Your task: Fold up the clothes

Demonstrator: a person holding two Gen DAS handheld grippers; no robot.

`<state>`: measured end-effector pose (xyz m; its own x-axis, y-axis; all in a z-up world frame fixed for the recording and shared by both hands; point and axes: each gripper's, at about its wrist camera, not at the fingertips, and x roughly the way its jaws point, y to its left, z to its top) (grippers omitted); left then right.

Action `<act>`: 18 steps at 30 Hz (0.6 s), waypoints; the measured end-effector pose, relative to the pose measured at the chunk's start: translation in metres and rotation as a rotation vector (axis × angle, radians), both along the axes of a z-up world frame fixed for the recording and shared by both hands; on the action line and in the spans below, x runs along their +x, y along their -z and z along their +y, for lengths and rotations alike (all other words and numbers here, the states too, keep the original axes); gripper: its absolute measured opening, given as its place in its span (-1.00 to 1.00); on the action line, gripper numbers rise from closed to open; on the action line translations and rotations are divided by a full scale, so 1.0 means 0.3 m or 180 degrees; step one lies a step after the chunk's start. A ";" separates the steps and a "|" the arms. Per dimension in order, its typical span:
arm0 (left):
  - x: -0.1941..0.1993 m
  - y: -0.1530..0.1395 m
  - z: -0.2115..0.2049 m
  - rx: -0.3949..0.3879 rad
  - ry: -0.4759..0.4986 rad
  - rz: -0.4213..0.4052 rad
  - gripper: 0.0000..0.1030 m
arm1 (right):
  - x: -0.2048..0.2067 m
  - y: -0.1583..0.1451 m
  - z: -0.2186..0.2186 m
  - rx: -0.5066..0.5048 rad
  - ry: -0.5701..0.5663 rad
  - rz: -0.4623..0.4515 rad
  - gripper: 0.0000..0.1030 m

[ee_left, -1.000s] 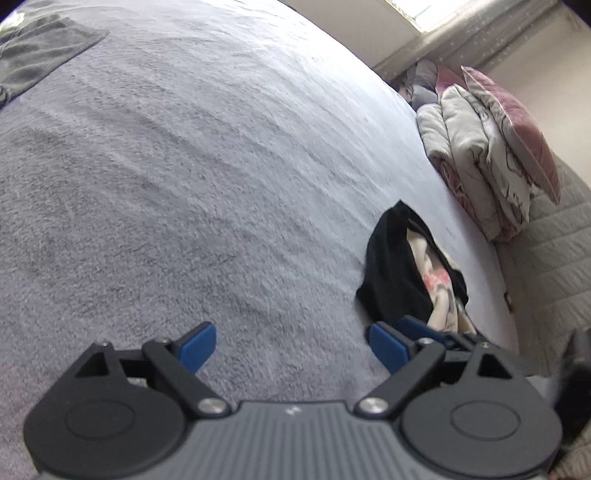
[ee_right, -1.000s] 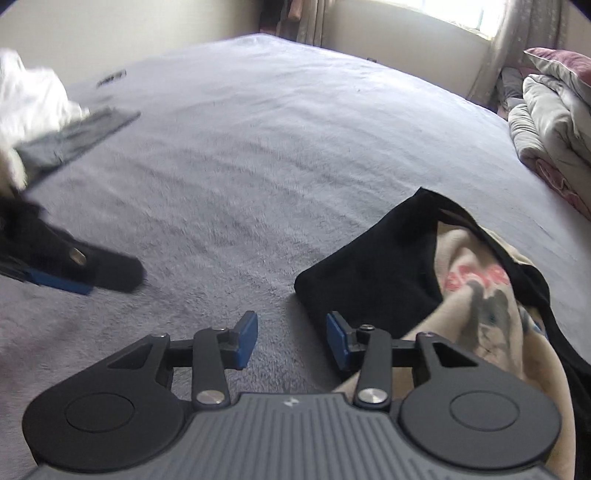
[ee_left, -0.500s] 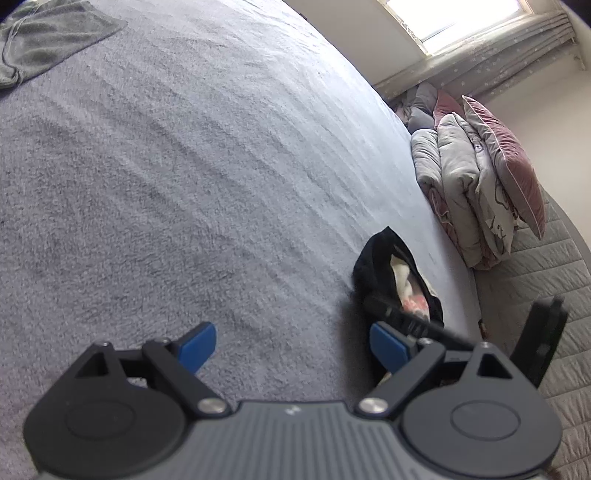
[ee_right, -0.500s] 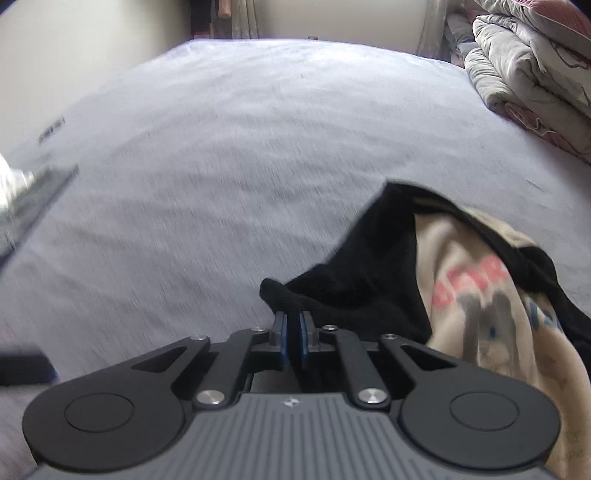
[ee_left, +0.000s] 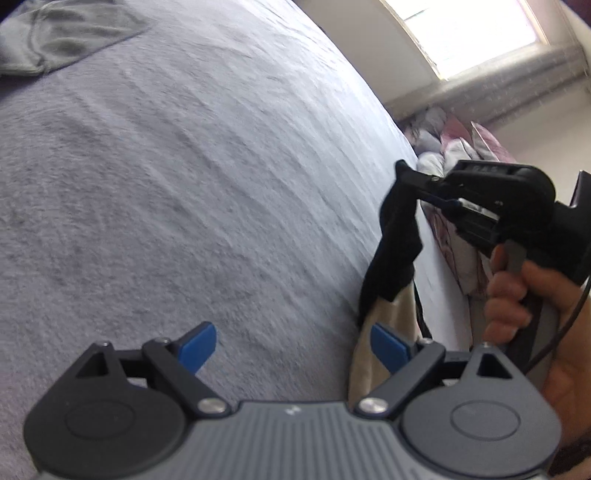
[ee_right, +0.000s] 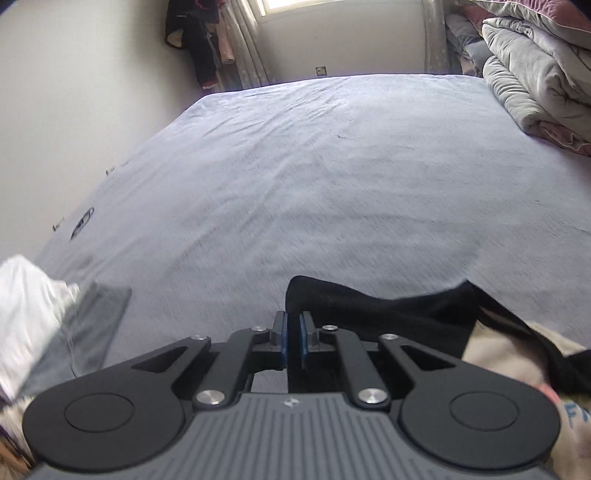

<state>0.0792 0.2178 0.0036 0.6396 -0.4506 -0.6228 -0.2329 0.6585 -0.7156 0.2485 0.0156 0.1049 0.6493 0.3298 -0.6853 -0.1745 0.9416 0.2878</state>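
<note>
The black garment (ee_left: 397,254) hung lengthwise from the right gripper (ee_left: 404,173), its long axis running steeply down from the pinched corner toward the bed (ee_left: 192,177), with a cream printed lining showing at its lower end. In the right wrist view the same garment (ee_right: 376,314) trailed off to the right from the clamped blue pads (ee_right: 282,334), which were drawn close together on a fold of the black cloth. A hand (ee_left: 517,291) gripped that tool's handle. The left gripper (ee_left: 291,345) stood spread wide with nothing between its fingers, its right pad just beside the garment's cream end; whether they touched could not be told.

One garment was held. One grey piece of clothing (ee_left: 70,33) lay flat at the far left corner of the bed, and a white cloth (ee_right: 26,310) showed blurred at the left edge of the right wrist view, above a grey piece. One pile of folded quilts (ee_right: 535,74) sat at the bed's right side.

The bed was covered by a pale grey-blue fleecy sheet, lightly wrinkled. Beyond it stood plain light walls, a bright window (ee_left: 469,33) with a pale curtain, and dark clothes hanging (ee_right: 199,48) in the corner.
</note>
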 end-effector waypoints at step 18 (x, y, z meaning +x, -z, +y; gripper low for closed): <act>0.070 0.047 -0.001 0.0005 -0.0094 0.0100 0.78 | 0.093 0.105 -0.028 0.0221 0.0052 0.0479 -0.49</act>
<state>0.1002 0.2176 -0.0104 0.6328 -0.4307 -0.6435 -0.2747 0.6521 -0.7066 0.2763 0.0072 0.0733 0.5466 0.3701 -0.7512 -0.1094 0.9209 0.3741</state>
